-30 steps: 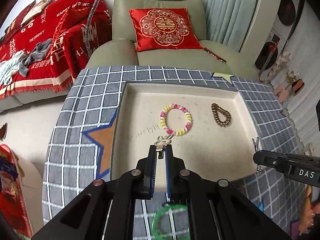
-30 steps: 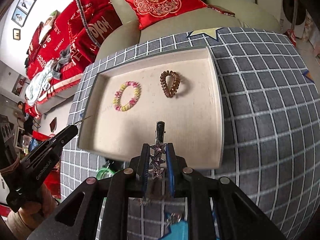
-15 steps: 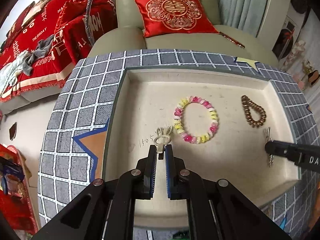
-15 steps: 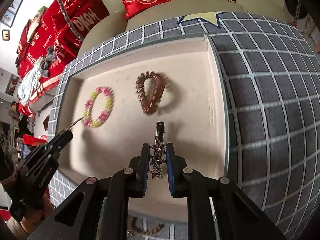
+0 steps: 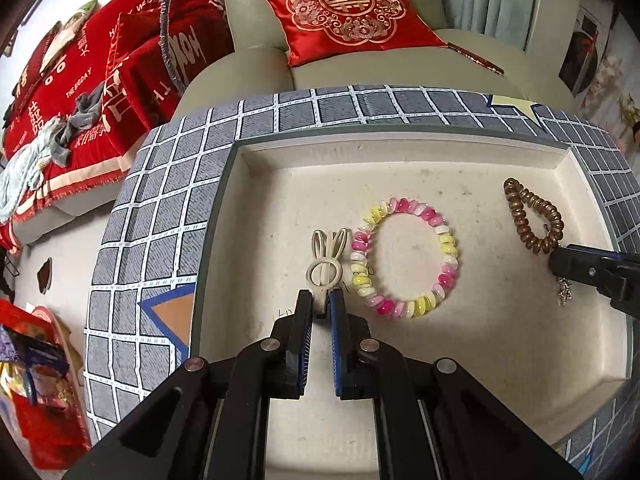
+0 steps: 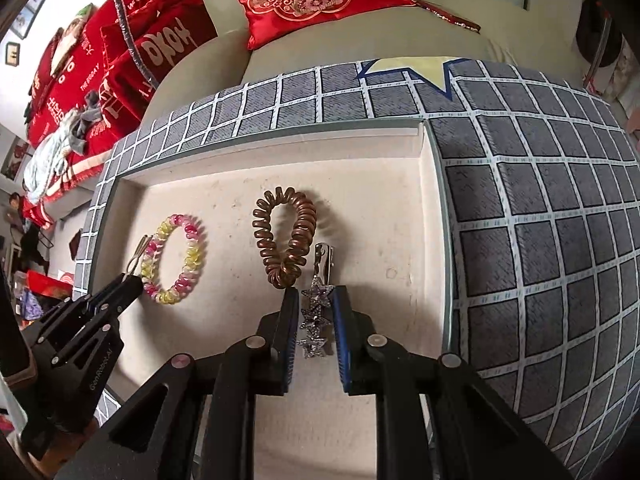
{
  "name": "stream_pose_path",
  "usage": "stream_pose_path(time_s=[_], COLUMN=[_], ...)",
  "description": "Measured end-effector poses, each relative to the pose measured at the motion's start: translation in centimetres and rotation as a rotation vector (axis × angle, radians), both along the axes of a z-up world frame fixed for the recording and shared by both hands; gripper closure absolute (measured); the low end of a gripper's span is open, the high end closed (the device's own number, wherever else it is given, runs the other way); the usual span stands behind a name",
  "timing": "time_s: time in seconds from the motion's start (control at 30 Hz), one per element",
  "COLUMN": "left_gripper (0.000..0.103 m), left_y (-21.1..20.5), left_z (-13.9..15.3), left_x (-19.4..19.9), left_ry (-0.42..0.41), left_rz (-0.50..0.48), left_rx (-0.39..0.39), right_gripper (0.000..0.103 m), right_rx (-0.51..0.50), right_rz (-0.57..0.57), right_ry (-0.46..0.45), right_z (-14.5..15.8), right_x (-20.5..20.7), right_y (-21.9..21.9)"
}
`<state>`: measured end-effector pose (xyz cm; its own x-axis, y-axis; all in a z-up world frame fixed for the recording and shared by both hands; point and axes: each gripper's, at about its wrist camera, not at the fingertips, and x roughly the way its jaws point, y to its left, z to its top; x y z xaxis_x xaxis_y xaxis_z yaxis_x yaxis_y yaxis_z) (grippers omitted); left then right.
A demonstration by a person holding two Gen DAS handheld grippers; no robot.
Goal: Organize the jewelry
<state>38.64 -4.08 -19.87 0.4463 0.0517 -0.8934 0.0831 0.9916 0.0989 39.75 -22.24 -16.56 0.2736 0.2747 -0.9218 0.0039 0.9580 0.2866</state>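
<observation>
My left hand-held gripper (image 5: pixel 321 307) pinches a rabbit clip (image 5: pixel 325 264) beside the bead bracelet (image 5: pixel 404 256); my right hand-held gripper (image 6: pixel 315 306) pinches a star hairpin (image 6: pixel 316 312) over the tray (image 6: pixel 424 216).

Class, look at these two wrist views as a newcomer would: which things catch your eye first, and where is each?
The pink-and-yellow bead bracelet lies mid-tray, the brown coil hair tie to its right. The left gripper pinches a cream bunny clip beside the bracelet; the right gripper holds a glittery star clip. Behind, a red cushion sits on the sofa.
</observation>
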Motion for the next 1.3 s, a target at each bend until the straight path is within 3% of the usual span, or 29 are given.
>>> stream_pose_path(time_s=[0.03,0.07,0.1,0.43,0.97,1.0,1.03,1.1,1.23,1.27,1.3], left_gripper=[0.08,0.08,0.08,0.08,0.079,0.051,0.0,0.0,0.0,0.0,0.0], left_y=[0.0,0.1,0.1,-0.3,-0.8,-0.9,-0.8,-0.7,-0.5,-0.3,-0.2], left_z=[0.0,0.0,0.0,0.0,1.0,1.1,1.2,1.9,2.9,3.3,3.7], left_x=[0.0,-0.1,-0.1,-0.3,-0.2,-0.3,-0.3,-0.6,-0.8,-1.0,-1.3], left_ry=[0.0,0.0,0.001,0.009,-0.027,-0.03,-0.03,-0.081,-0.09,-0.099,-0.108], left_rz=[0.003,0.007,0.009,-0.006,-0.04,-0.04,-0.036,-0.021,-0.039,-0.04,-0.043], left_rx=[-0.004,-0.01,-0.014,-0.018,-0.013,-0.012,-0.006,0.03,0.019,0.017,0.015], right_gripper=[0.062,0.044,0.037,0.037,0.037,0.037,0.037,0.037,0.037,0.034,0.025], right_rx=[0.012,0.014,0.018,0.132,0.192,0.193,0.192,0.189,0.189,0.19,0.19], right_rz=[0.002,0.002,-0.003,-0.066,-0.135,-0.133,-0.131,-0.129,-0.128,-0.128,-0.129], right_ry=[-0.001,-0.001,-0.003,-0.051,-0.05,-0.046,-0.045,-0.045,-0.043,-0.04,-0.04], right_z=[0.1,0.2,0.2,3.2,5.3,5.3,5.3,5.4,5.6,5.7,5.7], right_x=[0.0,0.1,0.0,-2.1,-7.6,-7.8,-7.9,-8.4,-9.3,-9.5,-9.7], right_y=[0.0,0.1,0.0,-1.7,-3.9,-3.8,-3.8,-3.8,-3.7,-3.6,-3.6])
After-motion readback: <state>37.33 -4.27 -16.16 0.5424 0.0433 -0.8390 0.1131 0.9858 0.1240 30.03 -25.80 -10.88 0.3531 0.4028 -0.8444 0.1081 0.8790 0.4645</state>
